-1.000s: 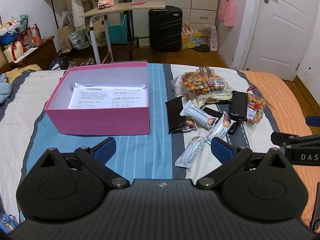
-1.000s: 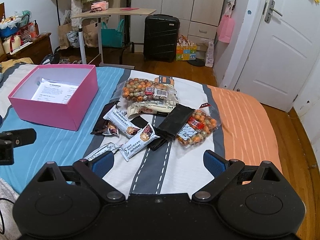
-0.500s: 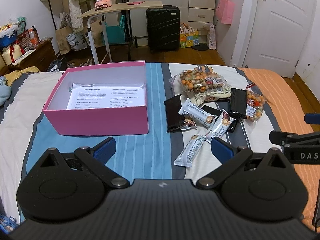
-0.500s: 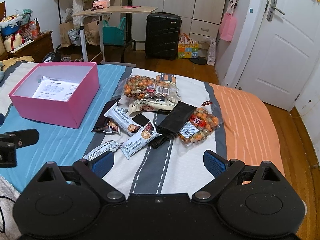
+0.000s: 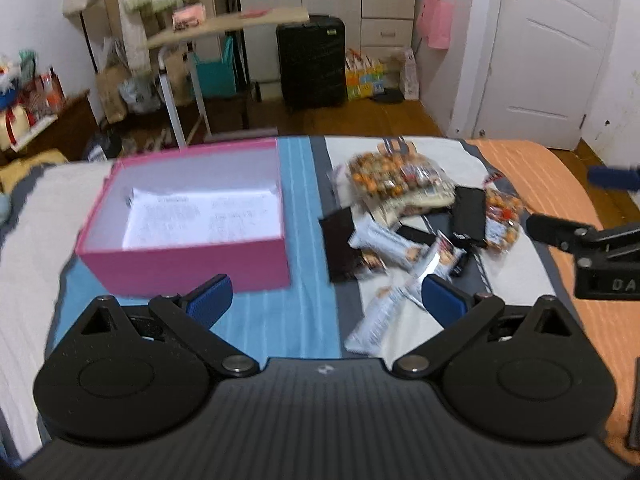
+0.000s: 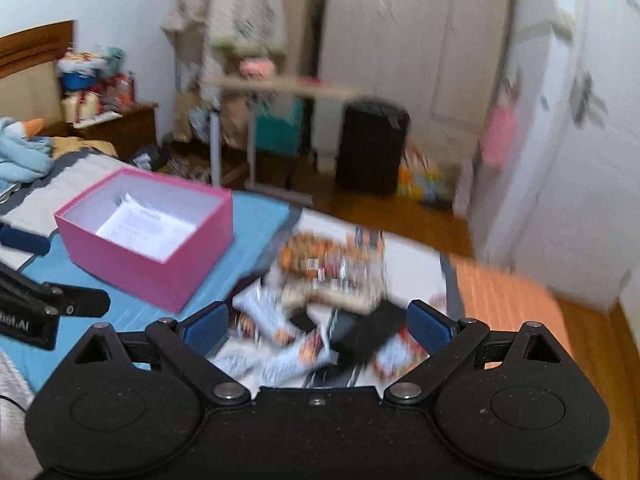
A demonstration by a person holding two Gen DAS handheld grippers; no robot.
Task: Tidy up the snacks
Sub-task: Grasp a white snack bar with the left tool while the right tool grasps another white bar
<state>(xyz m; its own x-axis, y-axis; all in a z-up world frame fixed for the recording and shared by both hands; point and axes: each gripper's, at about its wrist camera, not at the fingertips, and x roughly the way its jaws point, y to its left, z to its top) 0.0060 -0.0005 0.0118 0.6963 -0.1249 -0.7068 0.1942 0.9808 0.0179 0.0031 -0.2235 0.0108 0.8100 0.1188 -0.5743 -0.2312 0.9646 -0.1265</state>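
**Snacks Heaped Beside a Pink Box on the Bed**

While both views are blurred, the layout reads clearly: a bed (image 5: 304, 184) with a striped cover in white, blue, grey and orange carries a pink box (image 5: 188, 264), open-topped, with a printed sheet (image 5: 204, 220) lying flat inside. Right of the box, apart from it, the snacks (image 5: 420, 224) lie in a loose overlapping pile: bags of orange nuts, black packets and white bars. Left gripper (image 5: 326, 300) hangs above the bed near the box's front wall, fingers wide and holding nothing. Right gripper (image 6: 318, 326) hangs over the pile, fingers likewise wide and empty. Beyond the box, past the bed's far edge, stand a black suitcase (image 5: 312, 64), a light wooden counter (image 5: 232, 24) on a white leg, white wardrobes and a white door (image 5: 556, 48) over a wood floor.
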